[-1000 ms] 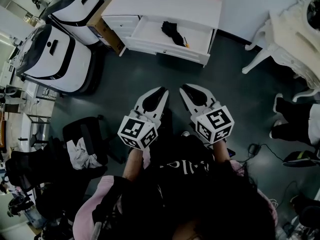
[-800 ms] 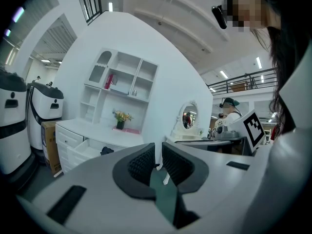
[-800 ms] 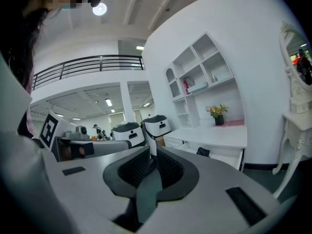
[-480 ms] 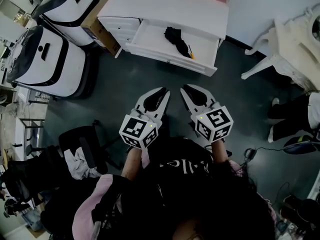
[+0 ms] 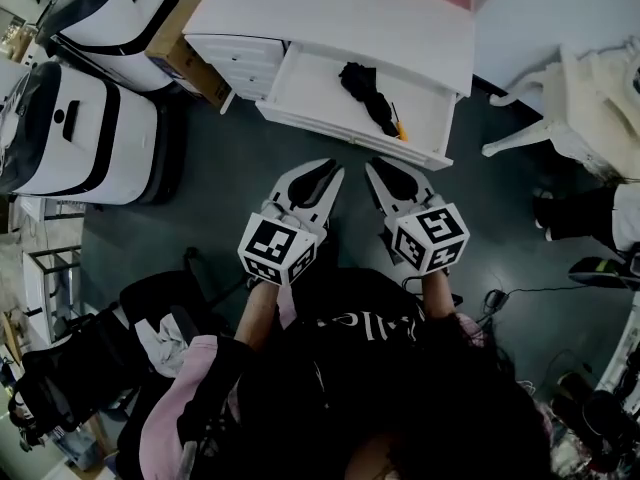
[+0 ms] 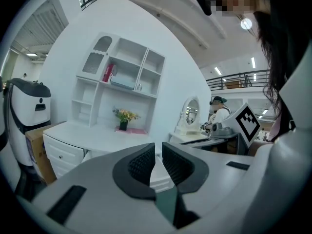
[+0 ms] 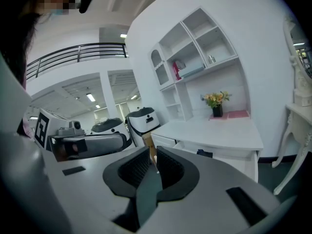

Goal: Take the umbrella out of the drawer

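A black folded umbrella [image 5: 368,96] with an orange tip lies in the open drawer [image 5: 320,118] of a white desk [image 5: 330,18]. In the right gripper view the umbrella [image 7: 204,153] shows as a dark shape in the drawer [image 7: 234,156]. Both grippers are held side by side over the dark floor, short of the drawer front and pointing at it. My left gripper [image 5: 335,173] [image 6: 158,155] is shut and empty. My right gripper [image 5: 372,166] [image 7: 155,162] is shut too, with nothing between its pads.
Two large white machines [image 5: 90,128] and a cardboard box [image 5: 185,58] stand left of the desk. A white vanity table [image 5: 590,88] is at the right. A black chair with clothes [image 5: 150,318] is behind at the left, and cables [image 5: 530,293] lie on the floor.
Both grippers and the person have moved forward toward the desk; the drawer and umbrella now sit closer to the jaw tips. Both grippers stay shut.
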The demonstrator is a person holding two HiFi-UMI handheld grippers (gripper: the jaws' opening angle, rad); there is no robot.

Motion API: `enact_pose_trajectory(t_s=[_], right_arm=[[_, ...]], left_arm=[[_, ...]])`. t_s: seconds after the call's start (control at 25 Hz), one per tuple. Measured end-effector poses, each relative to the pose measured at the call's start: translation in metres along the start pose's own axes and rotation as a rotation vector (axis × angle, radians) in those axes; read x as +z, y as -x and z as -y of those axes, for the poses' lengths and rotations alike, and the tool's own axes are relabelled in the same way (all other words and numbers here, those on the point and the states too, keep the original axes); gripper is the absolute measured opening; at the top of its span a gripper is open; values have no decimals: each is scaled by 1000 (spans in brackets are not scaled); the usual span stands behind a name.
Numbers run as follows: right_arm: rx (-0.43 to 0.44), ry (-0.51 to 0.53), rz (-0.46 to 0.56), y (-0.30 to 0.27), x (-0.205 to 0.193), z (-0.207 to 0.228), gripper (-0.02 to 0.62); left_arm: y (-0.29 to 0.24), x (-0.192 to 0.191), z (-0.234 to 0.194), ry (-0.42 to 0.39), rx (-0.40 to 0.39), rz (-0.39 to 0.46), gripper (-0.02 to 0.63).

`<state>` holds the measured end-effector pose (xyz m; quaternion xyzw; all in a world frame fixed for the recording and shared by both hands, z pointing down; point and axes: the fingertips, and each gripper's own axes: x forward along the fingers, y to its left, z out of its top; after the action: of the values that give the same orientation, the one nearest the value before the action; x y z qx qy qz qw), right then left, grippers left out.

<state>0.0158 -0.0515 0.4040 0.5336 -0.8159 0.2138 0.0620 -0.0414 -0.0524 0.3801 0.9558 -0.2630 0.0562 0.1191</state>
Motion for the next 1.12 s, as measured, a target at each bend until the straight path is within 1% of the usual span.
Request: enact_pose_trajectory(t_s=[0.24,0.56,0.8,0.92,1.12], right_arm=[[-42,-17,-11,-55,19,12,67],[-89,-29,-2,-107,42,25,67],[-126,-26,7,-124,54,33,67],[-154,-32,-9,-123,53,44,67],[-183,-51,-38,-124,45,63,67]], left_arm=[[-23,8,-46,-6,-71,-21,48],[-40,18,-90,-61,-144,-41,48],[-49,20,-111,-63,-170,-44,48],[-57,20,-116,-53,-177,-44,48],[-69,14,-123,-29,-167,-57,48]])
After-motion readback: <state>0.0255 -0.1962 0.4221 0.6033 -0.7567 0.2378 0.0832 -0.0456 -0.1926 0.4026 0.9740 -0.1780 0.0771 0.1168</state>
